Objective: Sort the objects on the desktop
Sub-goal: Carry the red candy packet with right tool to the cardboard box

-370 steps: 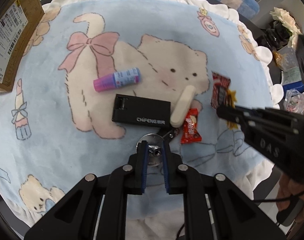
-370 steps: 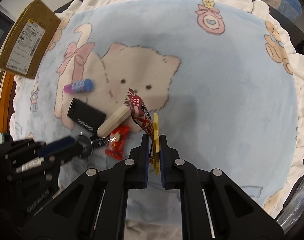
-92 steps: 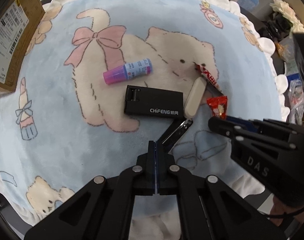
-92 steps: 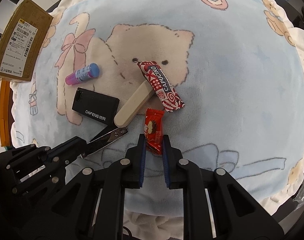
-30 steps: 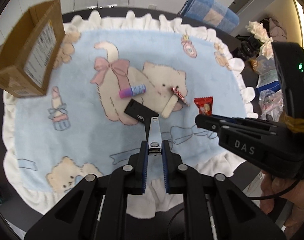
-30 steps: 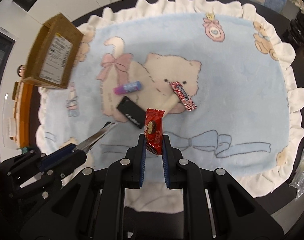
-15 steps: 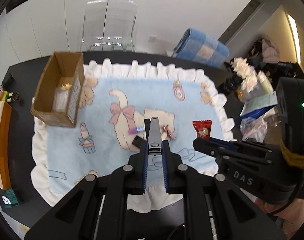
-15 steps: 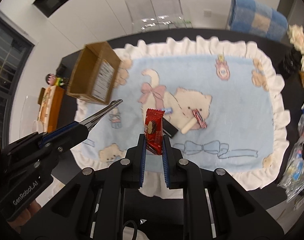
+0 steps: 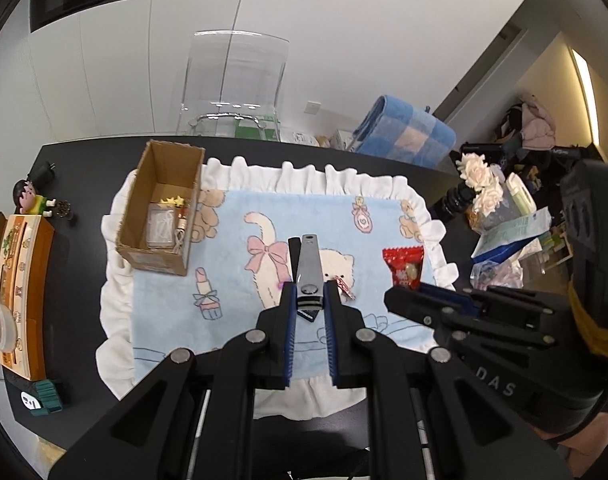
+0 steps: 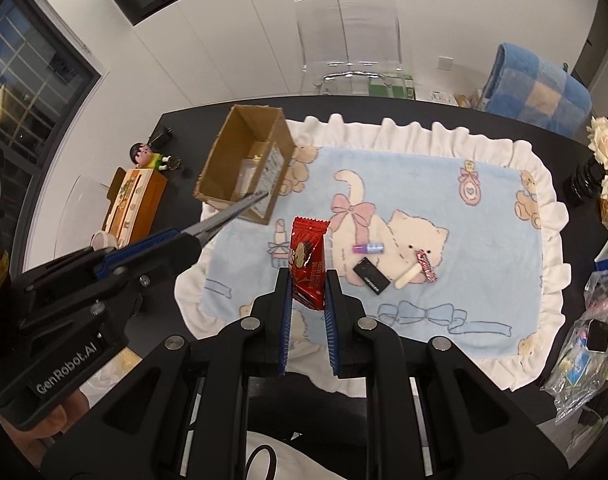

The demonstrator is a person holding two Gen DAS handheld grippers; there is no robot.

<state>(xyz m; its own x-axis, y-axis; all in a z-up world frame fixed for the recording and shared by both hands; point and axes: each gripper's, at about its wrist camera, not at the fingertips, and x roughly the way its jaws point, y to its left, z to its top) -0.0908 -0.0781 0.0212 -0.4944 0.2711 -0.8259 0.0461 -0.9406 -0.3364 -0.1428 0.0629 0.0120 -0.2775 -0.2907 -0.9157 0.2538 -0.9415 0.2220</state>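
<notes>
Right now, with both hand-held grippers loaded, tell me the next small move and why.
Probably carry the left hand-held gripper leftward over the box and release there. It holds the nail clipper high above the mat, the box is open-topped with items already inside, and the right hand-held gripper holds the red packet.

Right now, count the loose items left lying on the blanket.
4, clustered at the cat's face: purple tube, black case, cream stick, striped candy wrapper. More may hide behind the held red packet.
</notes>
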